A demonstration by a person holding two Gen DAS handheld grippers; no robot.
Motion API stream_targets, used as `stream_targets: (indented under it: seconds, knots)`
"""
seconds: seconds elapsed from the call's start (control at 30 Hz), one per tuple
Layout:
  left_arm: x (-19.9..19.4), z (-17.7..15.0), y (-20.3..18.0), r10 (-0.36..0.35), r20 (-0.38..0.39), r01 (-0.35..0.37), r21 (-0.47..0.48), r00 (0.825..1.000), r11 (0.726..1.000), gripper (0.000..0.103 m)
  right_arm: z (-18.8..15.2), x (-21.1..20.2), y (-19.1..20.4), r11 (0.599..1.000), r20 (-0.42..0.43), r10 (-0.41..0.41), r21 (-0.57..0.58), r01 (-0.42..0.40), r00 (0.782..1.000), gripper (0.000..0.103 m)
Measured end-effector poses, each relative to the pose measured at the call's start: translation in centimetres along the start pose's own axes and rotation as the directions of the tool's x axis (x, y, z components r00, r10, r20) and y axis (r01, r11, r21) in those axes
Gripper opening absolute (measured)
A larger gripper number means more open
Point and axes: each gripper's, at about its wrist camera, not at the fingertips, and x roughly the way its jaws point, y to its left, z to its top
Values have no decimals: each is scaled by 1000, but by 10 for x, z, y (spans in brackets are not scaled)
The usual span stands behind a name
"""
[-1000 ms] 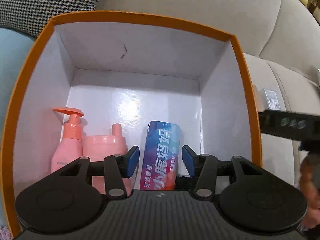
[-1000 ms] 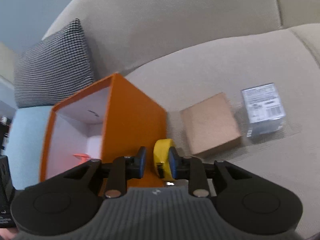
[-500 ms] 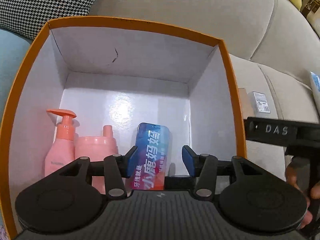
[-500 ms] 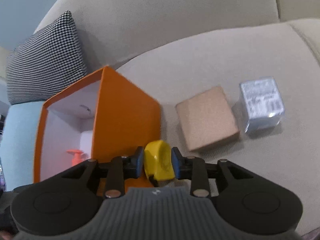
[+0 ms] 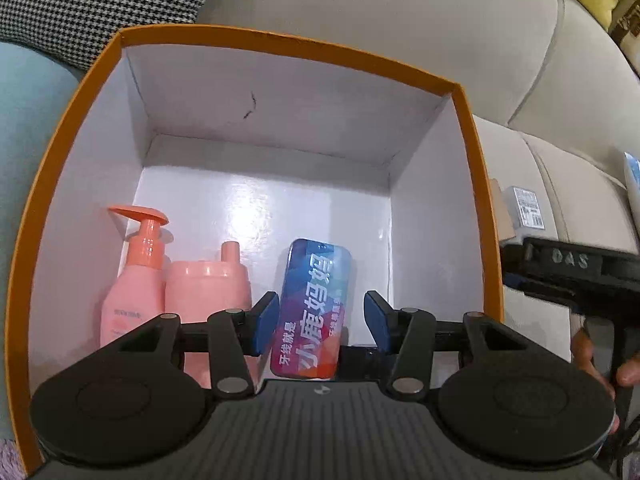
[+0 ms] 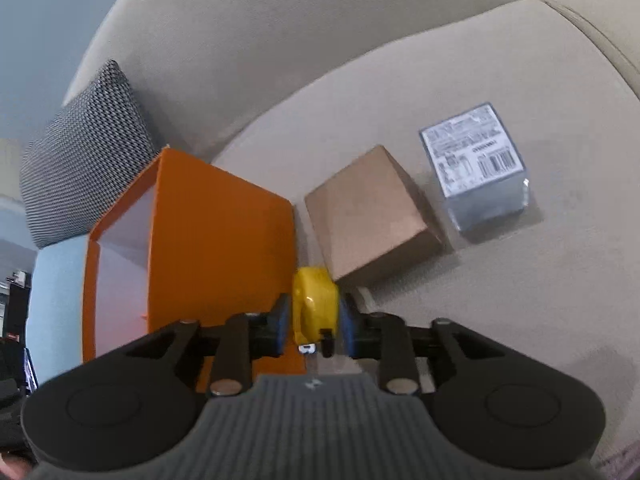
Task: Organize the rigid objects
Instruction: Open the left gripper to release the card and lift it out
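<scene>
An orange box (image 5: 280, 42) with white inner walls stands open on the sofa. At its bottom stand a pink pump bottle (image 5: 134, 280), a pink jar (image 5: 206, 288) and a blue tin (image 5: 320, 280). My left gripper (image 5: 320, 316) hovers over the box, open, its pads clear of the tin below. My right gripper (image 6: 314, 316) is just outside the box's right wall (image 6: 220, 248), shut on a yellow tape measure (image 6: 316, 296) that fills the gap between its pads. The tape's silver hook hangs toward the camera.
On the beige sofa seat right of the orange box lie a brown cardboard box (image 6: 368, 216) and a clear-wrapped box with a barcode label (image 6: 476, 168). A houndstooth pillow (image 6: 84, 160) leans behind the orange box. A hand (image 5: 588, 356) holds the right gripper's black body (image 5: 568, 264).
The right jaws stand wider and the tape measure has turned between them, showing a broader face. The right gripper has shifted beside the box. The left gripper stays over the box.
</scene>
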Motion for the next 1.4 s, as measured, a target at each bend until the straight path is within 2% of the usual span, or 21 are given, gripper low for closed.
stream_targets:
  seconds: [0.1,0.2,0.33,0.4,0.5,0.57,0.7,0.8,0.87,1.0,1.1,1.2,1.27,1.33,1.4]
  knots:
    - [0,-2,-2,-1,3,1,11,1000,1000,58,1,4,1,1000,-1,0,-3,0,1000,43]
    - [1,-2,-4,9,9,-9,24,1000,1000,58,5,20,-1,999,-53,-35,8,36,998,36]
    - [4,-1,-10,42,22,-43,80,999,996,58,4,27,4,998,-57,-59,-20,58,997,41]
    - [12,3,-16,63,28,-66,132,998,989,58,3,33,11,997,-60,-70,-46,68,996,46]
    - [25,12,-24,85,38,-91,229,996,969,56,2,36,14,996,-57,-72,-65,68,996,46]
    - [32,17,-30,70,32,-76,318,997,945,56,3,32,11,997,-53,-59,-53,56,997,39]
    - [47,18,-46,92,35,-97,508,995,856,56,5,16,-2,1000,-43,6,10,-6,999,23]
    - [56,18,-51,113,27,-108,579,993,808,58,4,7,4,998,-27,59,3,-59,998,21]
    - [60,18,-52,122,19,-109,596,992,795,59,4,6,6,997,-30,81,-12,-81,996,21]
    - [61,16,-51,151,26,-137,595,988,792,56,4,18,24,997,-31,44,-54,-46,999,25]
    - [61,13,-48,167,34,-154,596,985,788,56,7,16,31,995,-24,-20,-99,18,1000,39]
    - [60,11,-46,152,46,-150,588,987,795,56,7,19,33,994,-30,-23,-108,20,999,38]
    - [54,10,-38,122,66,-138,543,990,828,53,8,16,26,998,-39,-8,-70,5,999,38]
    - [45,11,-32,65,79,-95,483,995,870,50,9,15,22,999,-37,19,-25,-20,999,38]
    - [38,12,-30,24,87,-60,445,996,894,48,9,18,15,999,-46,32,6,-32,998,38]
